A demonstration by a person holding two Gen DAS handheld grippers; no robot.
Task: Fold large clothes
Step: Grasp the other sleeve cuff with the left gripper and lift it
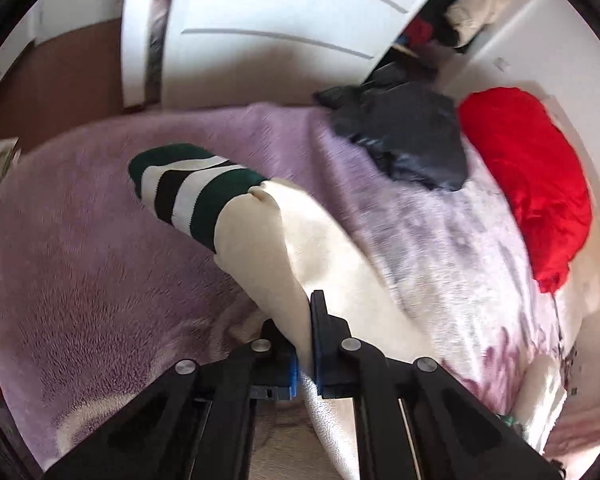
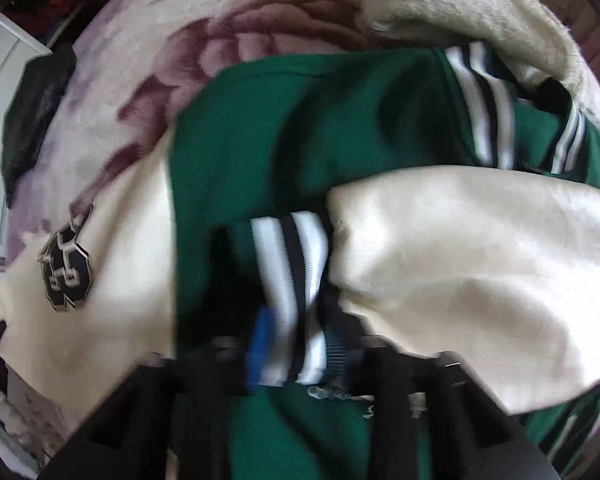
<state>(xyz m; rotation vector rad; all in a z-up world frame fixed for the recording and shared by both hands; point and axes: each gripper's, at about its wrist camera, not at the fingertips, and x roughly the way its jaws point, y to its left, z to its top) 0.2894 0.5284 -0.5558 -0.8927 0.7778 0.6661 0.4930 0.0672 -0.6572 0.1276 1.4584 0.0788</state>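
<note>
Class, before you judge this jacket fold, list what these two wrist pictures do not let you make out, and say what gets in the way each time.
- Right wrist view: whether the right gripper pinches the striped cuff; motion blur smears its fingers.
- Left wrist view: the green body of the jacket; the lifted cream sleeve and the frame edge hide it.
- Right wrist view: the patch lettering; blurred.
- Left wrist view: the wardrobe contents; cut off by the door.

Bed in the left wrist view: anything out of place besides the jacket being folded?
Yes. A dark crumpled garment and a bunched red garment lie unfolded at the far end of the purple blanket, and clothes bulge from the open wardrobe beyond. Nothing looks damaged or spilled.
</note>
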